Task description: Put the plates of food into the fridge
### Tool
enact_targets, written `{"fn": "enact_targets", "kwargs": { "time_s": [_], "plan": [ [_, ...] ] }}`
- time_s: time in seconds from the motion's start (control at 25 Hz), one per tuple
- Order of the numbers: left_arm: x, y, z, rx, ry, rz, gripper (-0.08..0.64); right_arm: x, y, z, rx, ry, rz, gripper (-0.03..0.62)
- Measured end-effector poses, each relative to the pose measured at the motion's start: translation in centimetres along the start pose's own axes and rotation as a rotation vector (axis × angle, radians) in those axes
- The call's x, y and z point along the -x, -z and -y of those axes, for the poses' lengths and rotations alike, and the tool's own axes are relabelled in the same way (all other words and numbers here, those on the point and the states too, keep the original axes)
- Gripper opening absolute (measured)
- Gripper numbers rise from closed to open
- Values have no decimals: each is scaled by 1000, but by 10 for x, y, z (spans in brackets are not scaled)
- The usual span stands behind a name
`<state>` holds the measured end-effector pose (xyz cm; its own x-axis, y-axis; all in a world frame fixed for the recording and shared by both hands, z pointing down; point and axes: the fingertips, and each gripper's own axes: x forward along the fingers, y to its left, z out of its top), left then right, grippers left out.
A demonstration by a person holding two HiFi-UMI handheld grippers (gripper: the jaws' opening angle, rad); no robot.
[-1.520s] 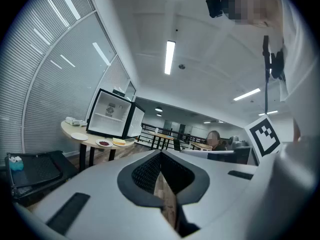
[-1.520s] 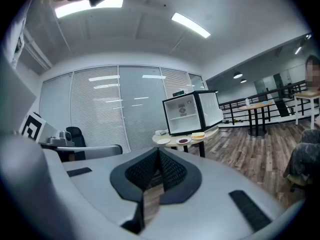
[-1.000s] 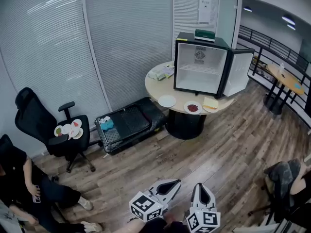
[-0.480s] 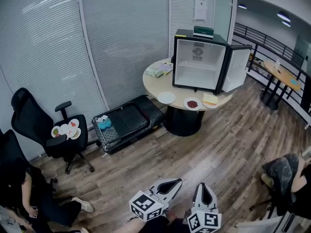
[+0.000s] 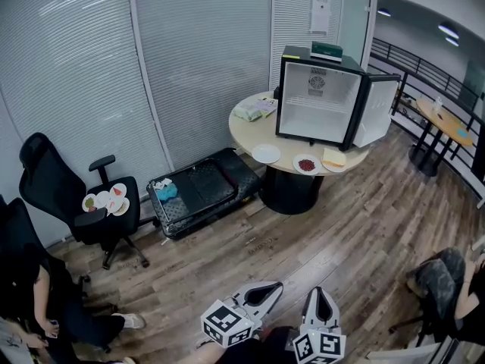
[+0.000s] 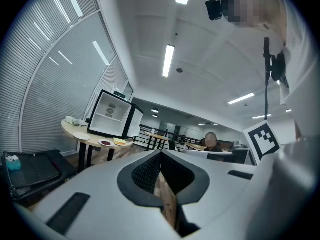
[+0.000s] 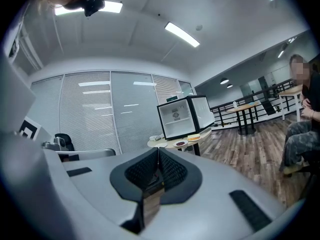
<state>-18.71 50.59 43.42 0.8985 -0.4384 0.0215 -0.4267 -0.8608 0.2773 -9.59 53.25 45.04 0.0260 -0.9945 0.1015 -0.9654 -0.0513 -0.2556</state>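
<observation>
Three plates sit on the round worktop just in front of the fridge. A white plate lies off the fridge's front left corner. A plate with red food lies before its open front. A plate with yellow food lies just beside that one, under the fridge door, which is swung wide open. A green box rests on top of the fridge, and some packets lie on the worktop to the fridge's left.

Both grippers are well apart from the fridge, across a stretch of wooden floor, and point toward it. The left gripper has its jaws pressed together with nothing between them. The right gripper is likewise closed and empty. In both gripper views the fridge and the three plates show small and far beyond the jaw tips.

Far to the fridge's left, more small plates lie on the seat of a black office chair. An open black suitcase lies on the floor between that chair and the fridge's worktop.
</observation>
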Motion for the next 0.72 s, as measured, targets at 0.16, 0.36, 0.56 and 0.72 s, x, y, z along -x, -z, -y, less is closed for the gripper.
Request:
{"fn": "enact_targets", "kwargs": {
  "time_s": [0.16,0.36,0.56,0.72],
  "plan": [
    [-7,-1,-10,-1,-14,-2,5,-12,0,2,-18,-20,0,8],
    [-26,-6,-33,-2,-43,-3,5,-45,-2,15,-12,-21,-14,8],
    [-59,-16,-63,4,-75,3,5,-92,-12,29,-4,-54,-17,8],
    [-96,-31,-89,-6,-90,15,5,-136,-31,46,14,-71,-4,8]
  ]
}}
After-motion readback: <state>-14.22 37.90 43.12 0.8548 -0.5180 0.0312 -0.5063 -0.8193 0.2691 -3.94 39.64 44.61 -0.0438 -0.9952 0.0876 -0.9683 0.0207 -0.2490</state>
